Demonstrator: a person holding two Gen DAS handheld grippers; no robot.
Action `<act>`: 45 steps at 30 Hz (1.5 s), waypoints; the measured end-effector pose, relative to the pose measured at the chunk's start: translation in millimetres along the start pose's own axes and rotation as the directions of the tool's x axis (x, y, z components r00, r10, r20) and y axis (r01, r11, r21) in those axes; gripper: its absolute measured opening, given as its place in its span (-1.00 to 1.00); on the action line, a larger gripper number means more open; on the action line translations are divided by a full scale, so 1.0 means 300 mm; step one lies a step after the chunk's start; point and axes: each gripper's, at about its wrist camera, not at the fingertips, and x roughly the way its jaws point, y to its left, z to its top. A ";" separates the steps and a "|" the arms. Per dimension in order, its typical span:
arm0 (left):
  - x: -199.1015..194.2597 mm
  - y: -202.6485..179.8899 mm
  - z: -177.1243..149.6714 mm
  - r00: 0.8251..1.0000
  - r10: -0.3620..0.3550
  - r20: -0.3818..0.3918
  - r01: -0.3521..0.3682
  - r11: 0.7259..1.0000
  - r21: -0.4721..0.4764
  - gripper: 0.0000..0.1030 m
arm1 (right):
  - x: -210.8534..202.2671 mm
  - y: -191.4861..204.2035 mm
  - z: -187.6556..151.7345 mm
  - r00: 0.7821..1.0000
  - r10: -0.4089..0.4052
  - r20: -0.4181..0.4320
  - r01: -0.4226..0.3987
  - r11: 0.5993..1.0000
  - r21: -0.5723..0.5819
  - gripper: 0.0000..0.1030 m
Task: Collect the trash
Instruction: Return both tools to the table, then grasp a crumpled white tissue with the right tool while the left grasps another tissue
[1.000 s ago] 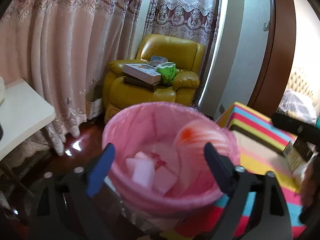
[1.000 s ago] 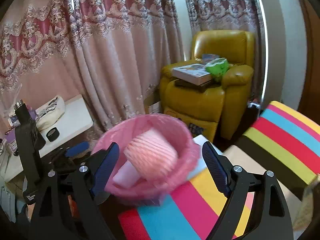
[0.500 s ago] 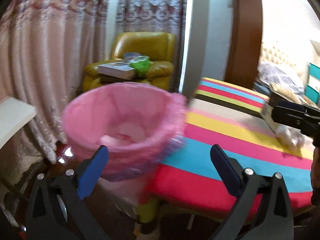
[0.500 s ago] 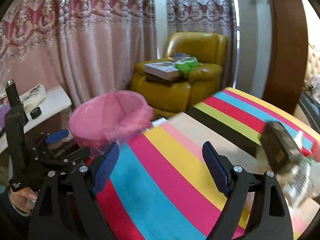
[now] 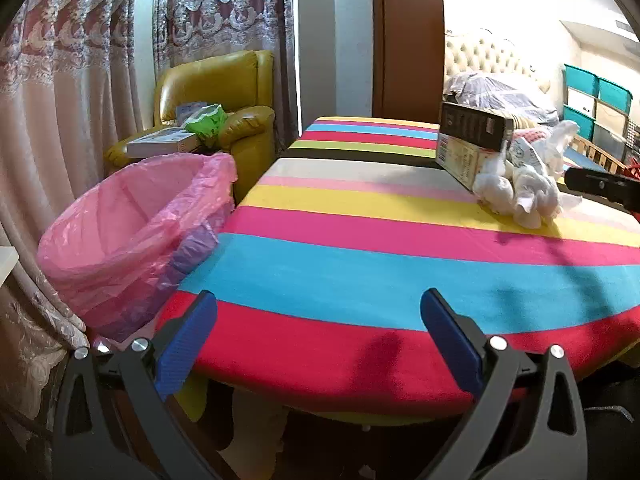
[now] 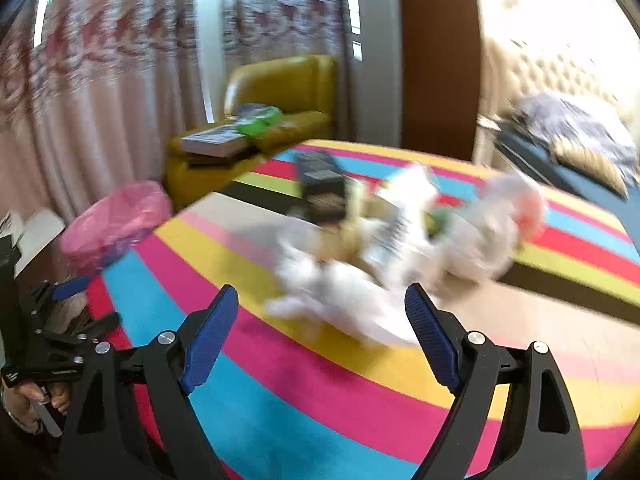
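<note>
Striped table [image 5: 360, 264]: filled most of both views, carrying all the remaining trash.
Pink-lined bin [image 5: 132, 232]: stood just off the table's left edge, apart from the trash.
Trash heap [image 6: 384, 248]: crumpled white tissue, wrappers and a dark carton [image 5: 472, 140] lay together towards the table's far right side; blurred in the right wrist view.
Right gripper [image 6: 320, 336]: jaws spread, nothing between them, the heap directly ahead and near. Judged the nearer tool for the next pick.
Left gripper [image 5: 318, 336]: jaws spread wide and empty, over the table's near edge, the heap well apart, ahead and to its right.
</note>
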 end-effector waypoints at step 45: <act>0.297 -0.472 0.329 0.976 -0.168 -0.142 0.179 0.982 0.066 0.80 | -0.108 -0.275 -0.116 0.981 -0.193 0.002 0.189 0.964 0.186 -0.24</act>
